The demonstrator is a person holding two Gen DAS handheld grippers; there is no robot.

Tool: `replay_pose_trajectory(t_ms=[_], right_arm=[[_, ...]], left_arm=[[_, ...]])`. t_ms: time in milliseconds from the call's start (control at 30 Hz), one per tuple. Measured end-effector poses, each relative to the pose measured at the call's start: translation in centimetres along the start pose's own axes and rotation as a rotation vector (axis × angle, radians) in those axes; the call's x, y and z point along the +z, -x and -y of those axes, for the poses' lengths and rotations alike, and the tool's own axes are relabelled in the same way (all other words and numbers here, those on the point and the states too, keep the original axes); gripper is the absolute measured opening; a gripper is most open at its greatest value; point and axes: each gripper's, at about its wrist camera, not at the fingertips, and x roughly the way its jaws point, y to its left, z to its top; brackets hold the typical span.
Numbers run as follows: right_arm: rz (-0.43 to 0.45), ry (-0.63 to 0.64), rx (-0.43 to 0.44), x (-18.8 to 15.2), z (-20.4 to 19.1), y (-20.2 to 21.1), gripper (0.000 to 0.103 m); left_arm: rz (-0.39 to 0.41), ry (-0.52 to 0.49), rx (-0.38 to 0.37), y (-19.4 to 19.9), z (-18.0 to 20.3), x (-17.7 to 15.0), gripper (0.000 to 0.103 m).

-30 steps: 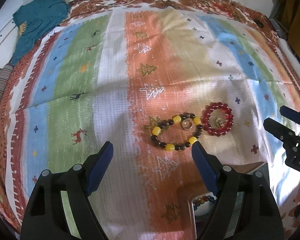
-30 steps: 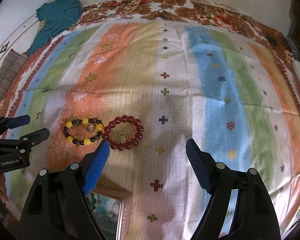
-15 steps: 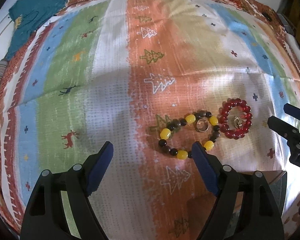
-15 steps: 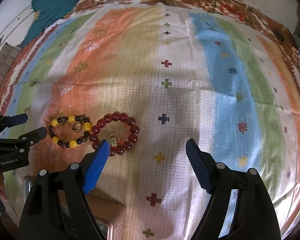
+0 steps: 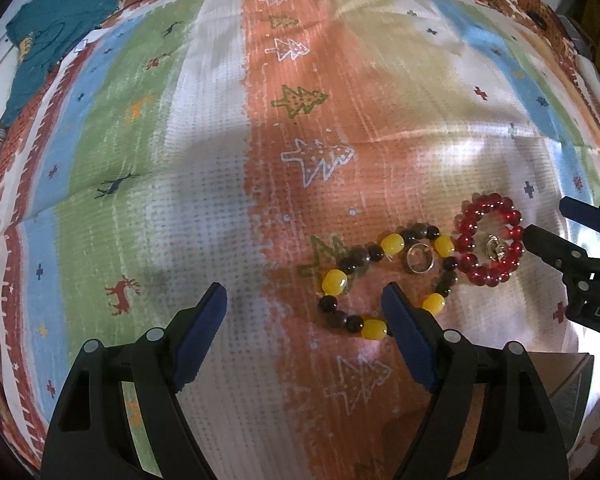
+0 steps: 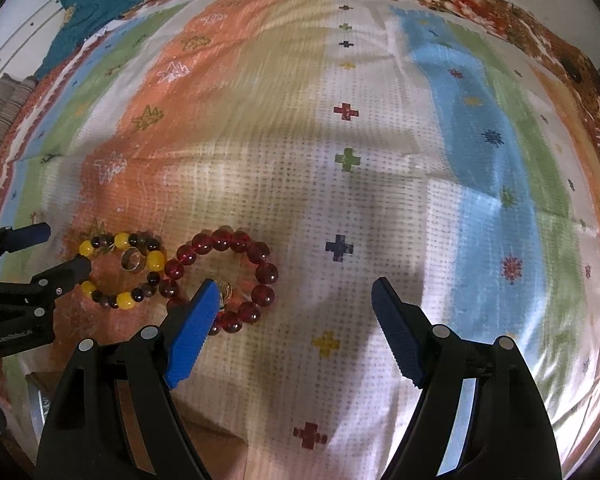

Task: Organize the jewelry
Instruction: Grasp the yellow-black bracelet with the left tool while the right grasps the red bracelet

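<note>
The big striped bedspread fills both views, its tree and reindeer figures looming larger than a second ago, so both grippers have dropped in low over the bed. Far left, a teal garment lies crumpled at the bedspread's edge, with a patterned brown border beyond; little else of the room shows. Near the bottom edge a box sits just below the beads, its inside now hidden, likely the place the jewelry is meant for. The left gripper has its fingers spread wide, and its right finger has crept up onto the near edge of the yellow-and-dark bead bracelet. The right gripper is spread too, holding nothing, its left finger now overlapping the near side of the red bead bracelet. The two bracelets lie touching, side by side. Smallest of all: a silver ring rests inside the yellow bracelet, and a gold ring inside the red one. Nothing pinched yet; by the look of it, a pickup is close.
</note>
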Motion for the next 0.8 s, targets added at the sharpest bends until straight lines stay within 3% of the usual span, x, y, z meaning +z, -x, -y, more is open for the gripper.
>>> replay_pose_trajectory(t_ms=[200,367,467,533,667,700,800], right_arm=[[-0.022,0.002,-0.030,0.2,0.4,-1.4,0.078],[-0.025,0.021,-0.047,0.3,0.2,-2.2,0.072],[-0.020,0.038,-0.050,0.5,-0.2,-2.2,0.059],[-0.017,0.047,-0.042,0.6,-0.5,-2.1,0.041],[-0.016,0.055,-0.024,0.4,-0.3,-2.1,0.021],[-0.015,0.053,-0.018,0.3,-0.1,-2.0,0.015],[-0.009,0.043,-0.003,0.1,0.2,-1.8,0.014]], left_arm=[[-0.018,-0.015,0.012,-1.0,-0.3,0.1,0.076],[-0.008,-0.051,0.045,-1.4,-0.2,0.2,0.063],[0.001,-0.063,0.048,-1.4,-0.1,0.2,0.046],[0.003,-0.068,0.046,-1.3,0.2,0.2,0.034],[0.001,-0.073,0.050,-1.3,0.3,0.2,0.011],[-0.001,-0.070,0.046,-1.3,0.2,0.2,0.011],[0.003,-0.068,0.040,-1.0,0.0,0.2,0.011]])
